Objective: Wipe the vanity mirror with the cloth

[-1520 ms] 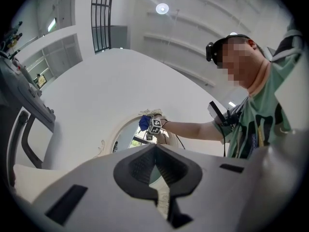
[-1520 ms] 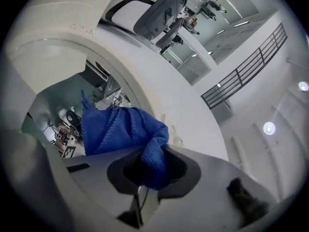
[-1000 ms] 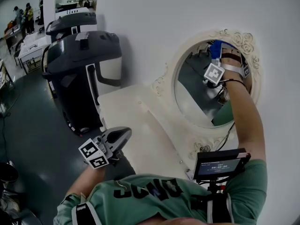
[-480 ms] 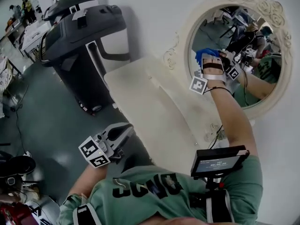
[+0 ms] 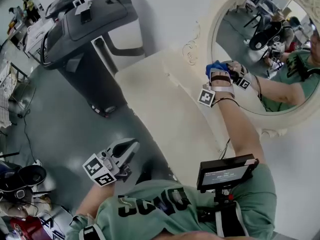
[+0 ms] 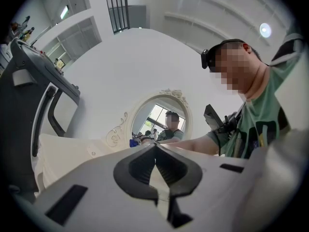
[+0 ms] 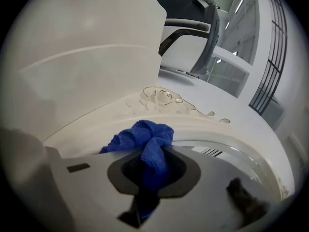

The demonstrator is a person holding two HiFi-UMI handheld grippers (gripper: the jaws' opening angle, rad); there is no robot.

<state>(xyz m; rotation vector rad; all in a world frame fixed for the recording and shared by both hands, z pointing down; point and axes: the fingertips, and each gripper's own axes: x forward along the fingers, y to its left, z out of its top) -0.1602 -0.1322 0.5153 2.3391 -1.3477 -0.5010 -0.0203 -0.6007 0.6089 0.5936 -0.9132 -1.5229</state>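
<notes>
So, over the last second the right gripper (image 5: 220,72) has swept from the top of the mirror (image 5: 240,31) down and across to its lower left edge, and the blue cloth (image 5: 215,66) went with it. Its jaws are clamped on the cloth, with a bunched wad sticking out ahead of the tips. In the right gripper view that wad sits at the cream frame (image 5: 194,45), right where the glass begins; I can't tell whether it is pressing on glass or on frame. I read this as one wiping pass done over the upper and left part. The middle and right side probably want more strokes, though I can't see smears either way. The left gripper (image 5: 127,147) hasn't moved: it hangs low beside the body, well clear of the dresser top (image 5: 155,99), jaws closed together on nothing.
</notes>
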